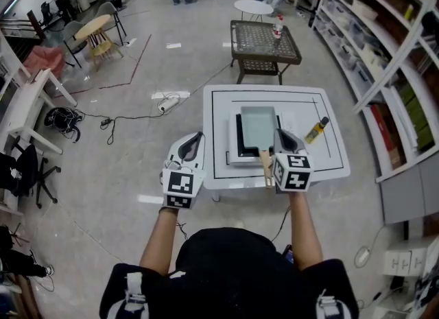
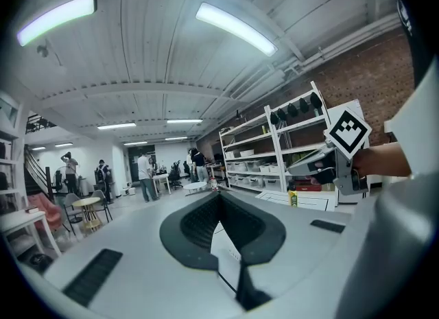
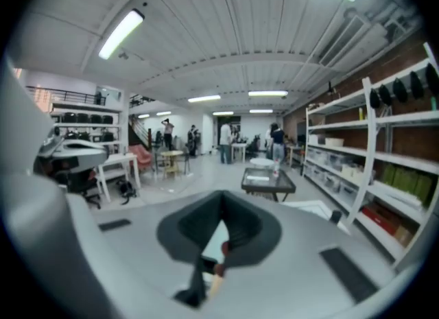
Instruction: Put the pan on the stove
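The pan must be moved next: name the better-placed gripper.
Right. The right gripper is shut on the pan's handle; the left gripper hangs off the table's edge, empty and apart from the pan.

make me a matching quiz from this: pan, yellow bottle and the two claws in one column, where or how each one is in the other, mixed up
Things:
1. pan
2. yellow bottle
3. left claw
4. right claw

Places or states:
A. shut on a wooden handle
B. beside the left edge of the white table, holding nothing
C. on the stove, mid-table
D. lying on the table, right of the stove

Pairs: 1-C, 2-D, 3-B, 4-A
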Available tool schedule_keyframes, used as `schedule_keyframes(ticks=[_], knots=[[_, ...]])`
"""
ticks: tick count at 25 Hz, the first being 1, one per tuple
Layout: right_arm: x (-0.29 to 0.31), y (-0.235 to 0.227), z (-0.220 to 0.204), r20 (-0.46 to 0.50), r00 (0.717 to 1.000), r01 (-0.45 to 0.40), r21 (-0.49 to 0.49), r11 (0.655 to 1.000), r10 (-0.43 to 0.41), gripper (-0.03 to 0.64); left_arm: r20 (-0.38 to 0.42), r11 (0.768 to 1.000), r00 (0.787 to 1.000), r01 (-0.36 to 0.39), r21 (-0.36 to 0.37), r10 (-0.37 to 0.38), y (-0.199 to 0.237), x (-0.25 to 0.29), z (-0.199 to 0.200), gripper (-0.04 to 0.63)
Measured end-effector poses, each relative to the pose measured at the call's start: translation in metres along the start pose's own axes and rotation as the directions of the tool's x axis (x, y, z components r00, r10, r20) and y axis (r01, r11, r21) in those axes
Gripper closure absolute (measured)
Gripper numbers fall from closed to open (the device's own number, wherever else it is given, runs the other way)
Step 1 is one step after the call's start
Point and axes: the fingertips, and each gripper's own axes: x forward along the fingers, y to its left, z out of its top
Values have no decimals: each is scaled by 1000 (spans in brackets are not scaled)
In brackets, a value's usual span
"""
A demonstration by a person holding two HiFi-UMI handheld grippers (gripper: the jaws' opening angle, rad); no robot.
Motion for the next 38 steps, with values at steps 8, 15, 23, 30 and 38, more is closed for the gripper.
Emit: schedule_keyframes(ticks=[8,15,23,30,38], knots=[[-31,3,37,195,981,-9,8,1000,7,583,52,1000,999,6,6,-6,-3,-5,24,571],[-38,-2,34,206,978,13,27,1000,-18,583,78,1000,997,5,-20,-3,-5,-9,31,571],[-41,-1,31,191,982,16,15,1000,-19,583,79,1000,997,7,-21,-6,-7,-12,32,571],[-39,-6,22,154,988,21,17,1000,-24,583,71,1000,997,-3,-25,5,-5,-11,31,571],[-38,-5,18,138,990,11,13,1000,-13,583,70,1000,998,7,-23,-6,-11,-9,31,571]])
